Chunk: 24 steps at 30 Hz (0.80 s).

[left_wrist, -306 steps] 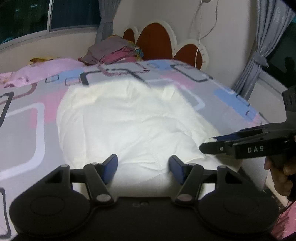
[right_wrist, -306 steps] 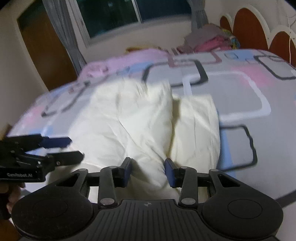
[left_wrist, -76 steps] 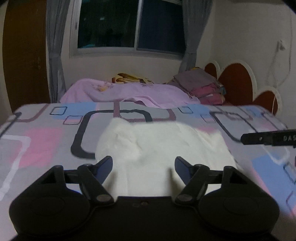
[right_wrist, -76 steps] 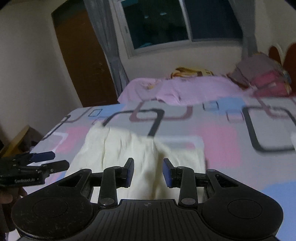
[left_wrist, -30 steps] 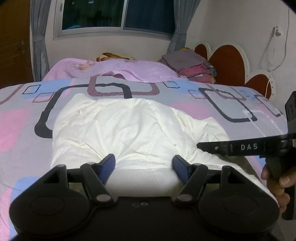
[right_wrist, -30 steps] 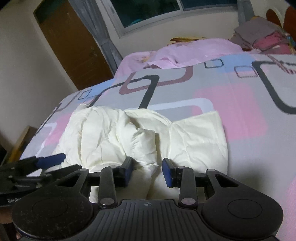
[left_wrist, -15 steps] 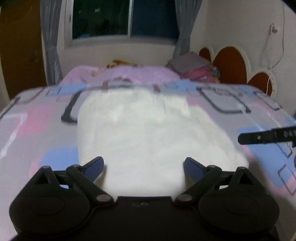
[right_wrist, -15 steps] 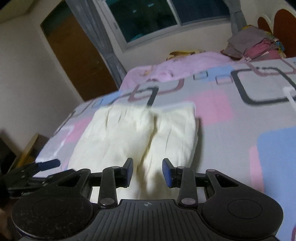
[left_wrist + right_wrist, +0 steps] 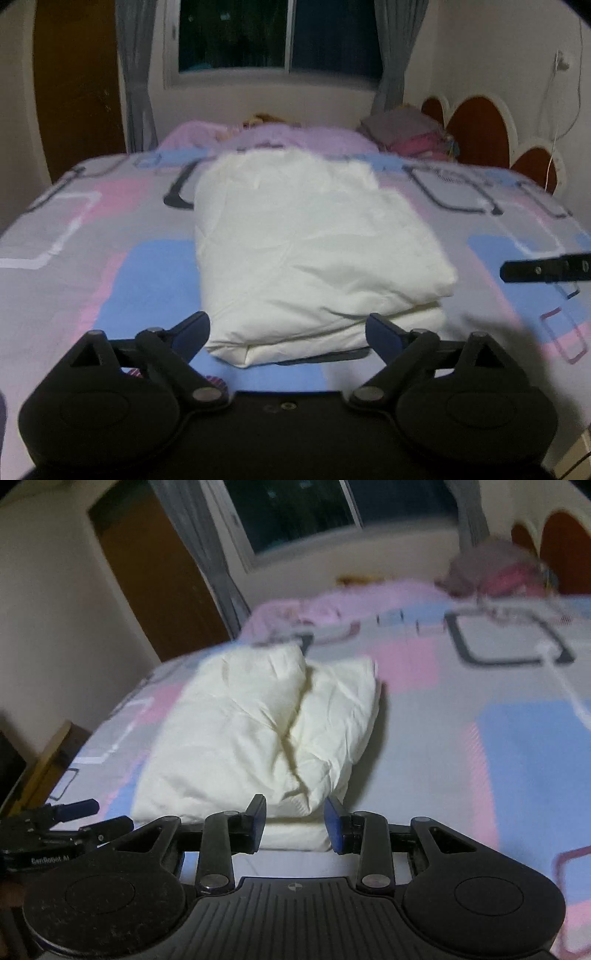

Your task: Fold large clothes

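Observation:
A cream garment (image 9: 306,240) lies folded into a thick rectangle on the patterned bed sheet (image 9: 110,221). Its near folded edge faces me. My left gripper (image 9: 287,325) hovers just in front of that edge with its jaws wide apart and nothing between them. In the right wrist view the garment (image 9: 251,731) shows two puffy layers with a crease between them. My right gripper (image 9: 294,812) hangs before its near right corner, jaws partly apart, pads not pressing on the cloth. Each gripper shows in the other's view: the right gripper (image 9: 546,271), the left gripper (image 9: 110,815).
A pink blanket (image 9: 288,138) lies across the far end of the bed. A stack of folded clothes (image 9: 406,134) sits by the scalloped headboard (image 9: 480,125). A wooden piece of furniture (image 9: 48,760) stands beside the bed's left side. Curtains and a window fill the far wall.
Both grippers have drawn back from the garment and risen. The left jaws have widened. The garment, bunched a second ago, now lies as a flat folded stack.

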Available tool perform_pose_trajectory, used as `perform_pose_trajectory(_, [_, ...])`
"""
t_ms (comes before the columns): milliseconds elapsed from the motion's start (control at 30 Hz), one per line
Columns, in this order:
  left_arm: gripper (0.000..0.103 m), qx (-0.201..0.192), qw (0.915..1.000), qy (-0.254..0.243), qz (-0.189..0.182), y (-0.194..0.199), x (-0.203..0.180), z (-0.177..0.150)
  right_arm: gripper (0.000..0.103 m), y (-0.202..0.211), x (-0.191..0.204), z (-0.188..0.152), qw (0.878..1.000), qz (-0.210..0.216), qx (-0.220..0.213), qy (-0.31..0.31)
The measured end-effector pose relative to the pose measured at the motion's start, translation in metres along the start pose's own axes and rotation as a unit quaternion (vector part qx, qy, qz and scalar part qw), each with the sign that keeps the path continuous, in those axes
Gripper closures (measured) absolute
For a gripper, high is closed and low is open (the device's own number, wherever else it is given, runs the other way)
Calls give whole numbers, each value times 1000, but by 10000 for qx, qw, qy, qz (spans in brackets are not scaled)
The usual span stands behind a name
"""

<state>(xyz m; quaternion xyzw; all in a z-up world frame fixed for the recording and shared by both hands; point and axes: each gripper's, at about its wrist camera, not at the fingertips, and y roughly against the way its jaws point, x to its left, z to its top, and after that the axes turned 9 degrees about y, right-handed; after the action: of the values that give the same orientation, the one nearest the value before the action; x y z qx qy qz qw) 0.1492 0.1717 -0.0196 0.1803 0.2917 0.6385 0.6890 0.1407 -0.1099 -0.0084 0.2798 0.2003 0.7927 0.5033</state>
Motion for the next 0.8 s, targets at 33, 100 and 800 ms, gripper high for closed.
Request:
perform_pose_trajectory(33, [7, -79, 10000, 25, -41, 12, -5, -2, 68, 11, 5, -2, 10000, 5, -58, 46])
perform_pose_trajectory(100, [4, -239, 9997, 66, -84, 33, -14, -7, 68, 37, 15, -8, 9997, -23, -178, 135])
perform_pose_trajectory(800, [0, -865, 9961, 152, -75, 148, -63, -56, 27, 155, 59, -54, 9939, -577, -715, 609])
